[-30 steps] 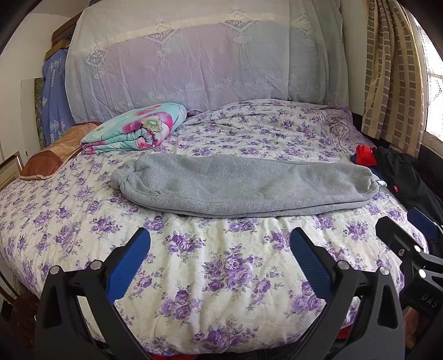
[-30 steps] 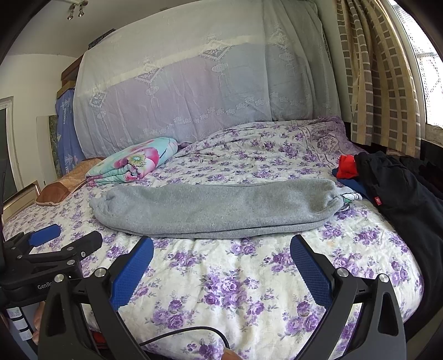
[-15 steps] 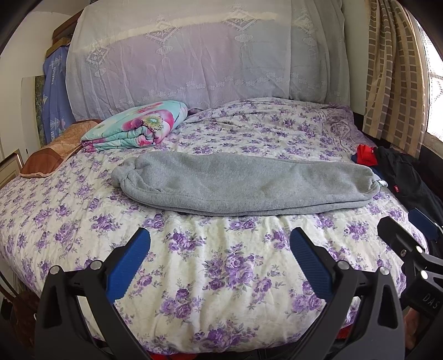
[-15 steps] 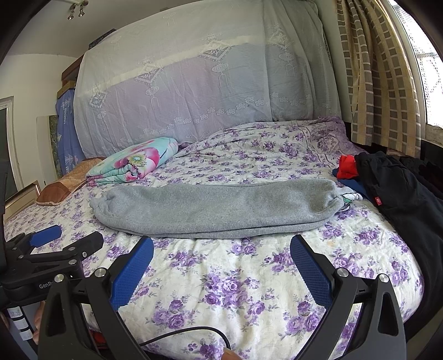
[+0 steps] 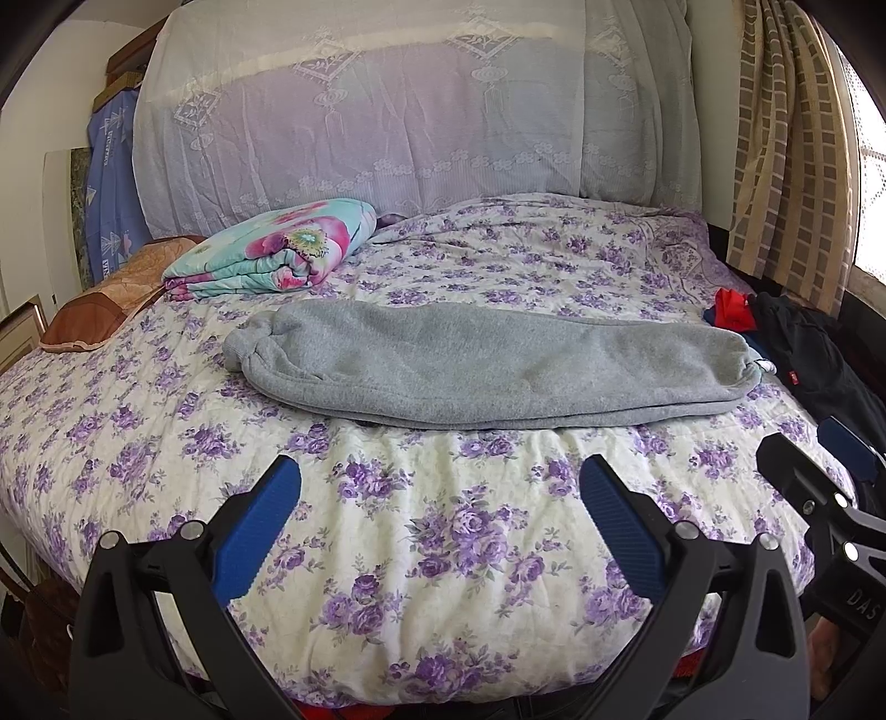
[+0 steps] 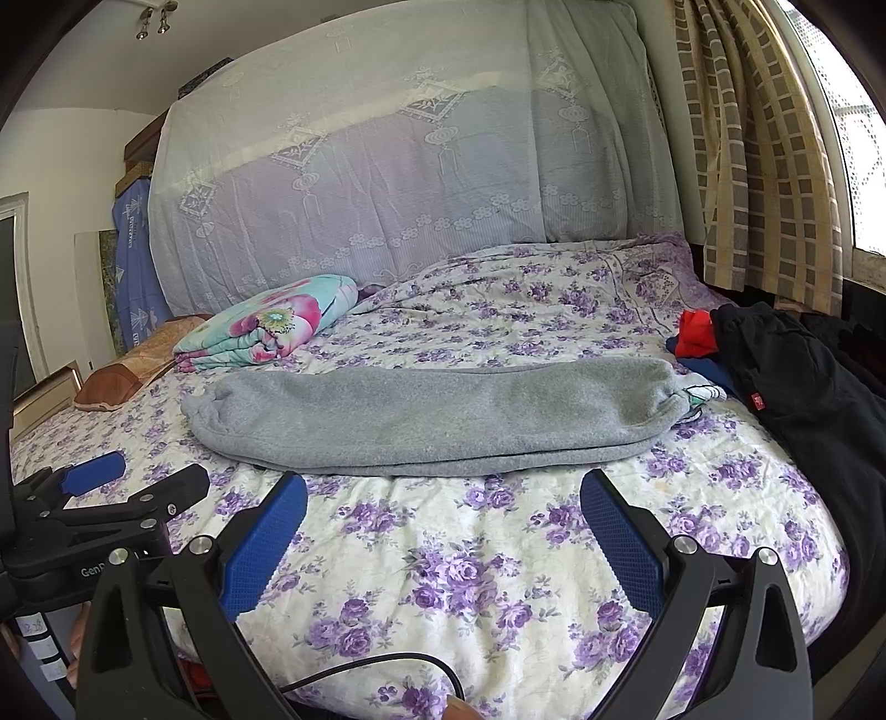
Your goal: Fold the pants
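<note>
Grey fleece pants [image 5: 487, 365], folded lengthwise, lie across purple-floral bedspread [image 5: 443, 531]; left gripper [image 5: 440, 482] and right gripper [image 6: 443, 487] hover near, both spread, empty.

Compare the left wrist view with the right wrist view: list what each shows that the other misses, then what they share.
Only the left wrist view shows the right gripper at its right edge, seen from the side.

Only the right wrist view shows the left gripper at its left edge, a black cable at the bottom, and ceiling lamps.

Both show the gray pants lying lengthwise on the floral bedspread, the folded floral blanket, the black garment and the curtain. Both grippers are open and hold nothing.
</note>
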